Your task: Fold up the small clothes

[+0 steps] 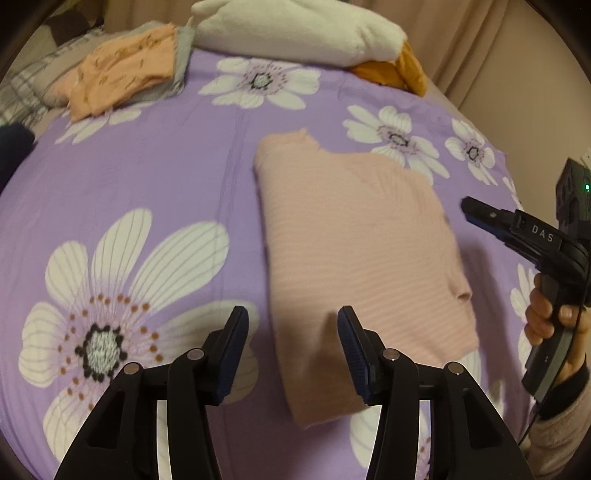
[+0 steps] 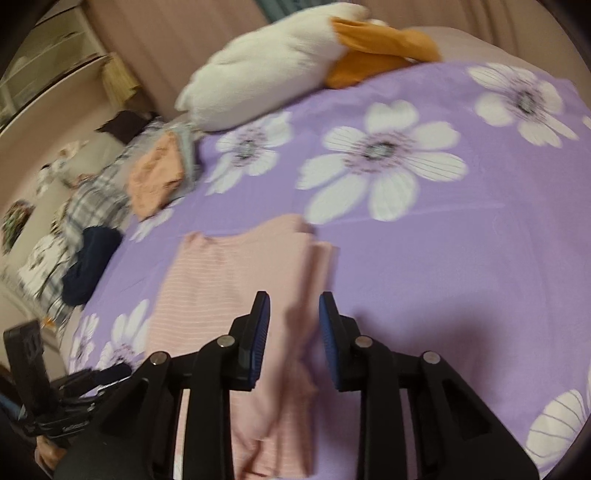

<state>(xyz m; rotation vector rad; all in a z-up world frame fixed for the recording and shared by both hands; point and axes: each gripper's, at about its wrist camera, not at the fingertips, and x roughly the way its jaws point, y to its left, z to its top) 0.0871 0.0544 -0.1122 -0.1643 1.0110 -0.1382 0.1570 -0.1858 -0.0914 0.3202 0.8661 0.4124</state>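
A pink striped garment (image 1: 354, 258) lies folded in a long rectangle on the purple flowered bedspread (image 1: 147, 177). My left gripper (image 1: 293, 334) hovers over its near left edge, jaws well apart and empty. In the right wrist view the same garment (image 2: 229, 280) runs from the middle down to the frame's bottom, one edge rumpled. My right gripper (image 2: 294, 323) hangs above that rumpled edge with a narrow gap between its blue pads (image 2: 260, 325), which press on nothing. The right gripper (image 1: 480, 214) also shows at the garment's right side, held by a hand (image 1: 546, 314).
A peach patterned garment (image 1: 122, 74) lies folded on grey cloth at the far left of the bed. A white plush toy (image 1: 295, 29) with orange parts (image 1: 399, 70) lies along the far edge. A dark navy item (image 2: 92, 266) and plaid cloth (image 2: 92, 199) sit at the left.
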